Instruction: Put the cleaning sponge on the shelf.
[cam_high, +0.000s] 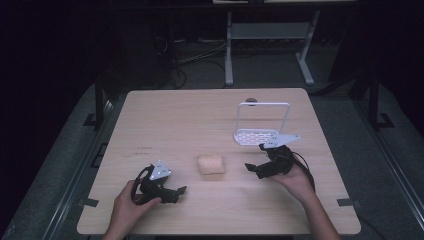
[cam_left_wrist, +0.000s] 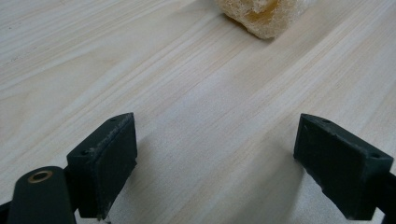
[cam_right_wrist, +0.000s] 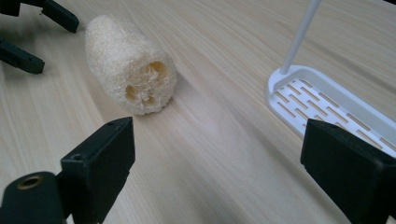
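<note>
Near front table (cam_high: 220, 210) edge, left gripper (cam_high: 170, 191) sitting low over wood, jaws standing wide apart, gripping nothing; bare table stretching ahead of it toward loofah (cam_high: 211, 164). Right gripper (cam_high: 256, 170) hovering just right of loofah, jaws likewise spread wide, holding nothing. Loofah lying on its side at table middle, apart from both grippers, open wood all around. Farther right, white rack (cam_high: 257, 135) standing near right edge, just behind right gripper.
</note>
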